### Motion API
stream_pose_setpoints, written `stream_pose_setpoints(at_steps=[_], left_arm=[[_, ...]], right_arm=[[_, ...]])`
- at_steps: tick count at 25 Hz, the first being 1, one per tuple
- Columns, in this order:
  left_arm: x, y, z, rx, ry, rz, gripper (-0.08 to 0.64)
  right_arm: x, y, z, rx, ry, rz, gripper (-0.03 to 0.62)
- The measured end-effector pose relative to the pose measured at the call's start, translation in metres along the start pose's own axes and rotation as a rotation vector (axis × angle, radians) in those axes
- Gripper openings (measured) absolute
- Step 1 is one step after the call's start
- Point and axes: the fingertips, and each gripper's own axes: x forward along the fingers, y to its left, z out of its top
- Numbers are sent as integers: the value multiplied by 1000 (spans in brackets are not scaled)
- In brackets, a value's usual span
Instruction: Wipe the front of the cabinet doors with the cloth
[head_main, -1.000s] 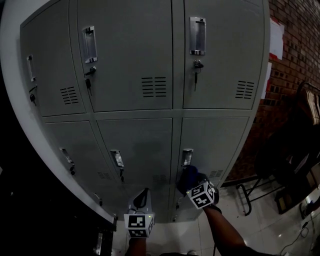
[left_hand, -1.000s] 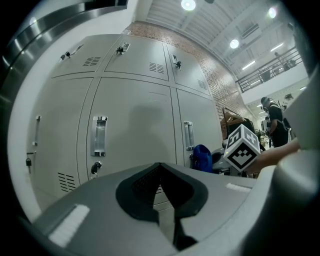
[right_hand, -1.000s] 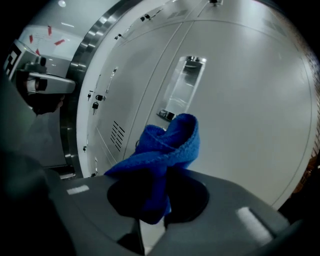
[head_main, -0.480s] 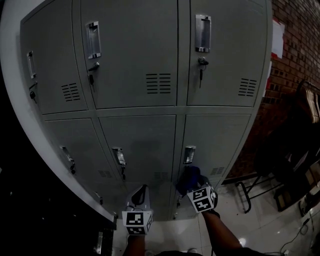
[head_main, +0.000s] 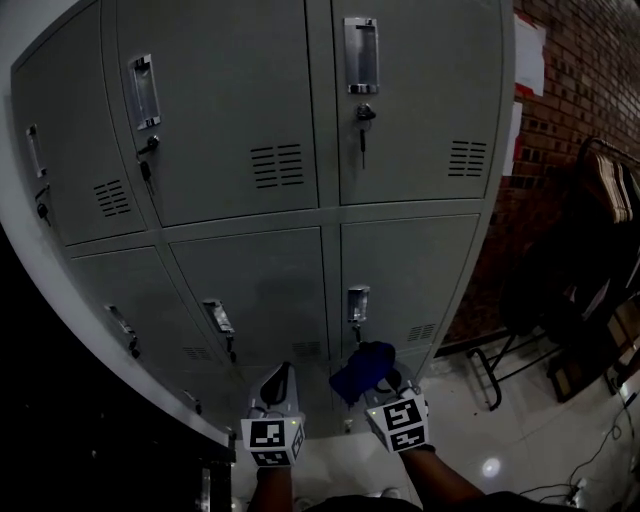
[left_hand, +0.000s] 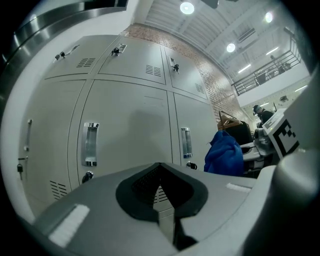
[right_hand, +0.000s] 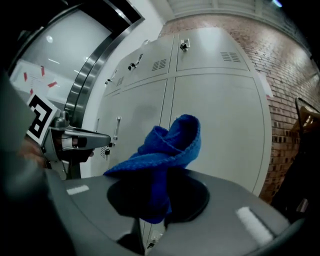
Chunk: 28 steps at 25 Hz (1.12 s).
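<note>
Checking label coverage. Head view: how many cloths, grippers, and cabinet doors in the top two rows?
blue cloth: 1
grippers: 2 (left gripper, right gripper)
cabinet doors, top two rows: 6
Total: 9

The glossy tiled floor (head_main: 540, 445) carries the grey cabinet (head_main: 400, 100); a dark metal frame (head_main: 493, 378) stands beside it, near the brick wall (head_main: 590, 80).

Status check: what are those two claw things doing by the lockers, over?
Left gripper shut, empty. Right gripper shut on blue cloth. Cloth near lower right cabinet door, contact unclear. Nothing seen blocking.
</note>
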Motion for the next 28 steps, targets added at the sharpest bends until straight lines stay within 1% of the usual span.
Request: stream_pose_setpoints(at_steps=[3,10,18,28], left_arm=[[4,-8,1,3,-2,-12,17],[6,-18,2,9,-4,-21,17],[7,-34,-7,-2,9,-45,17],[7,-36,-7,-5,7,-41,17]], right_arm=[[-4,-4,3,2,-6,-16,72],[-12,-15,-11,28,15,-52,71],[-15,-16,-4,27,-11,-43,71],[-15,-13,-4,11,-10,-22,71]])
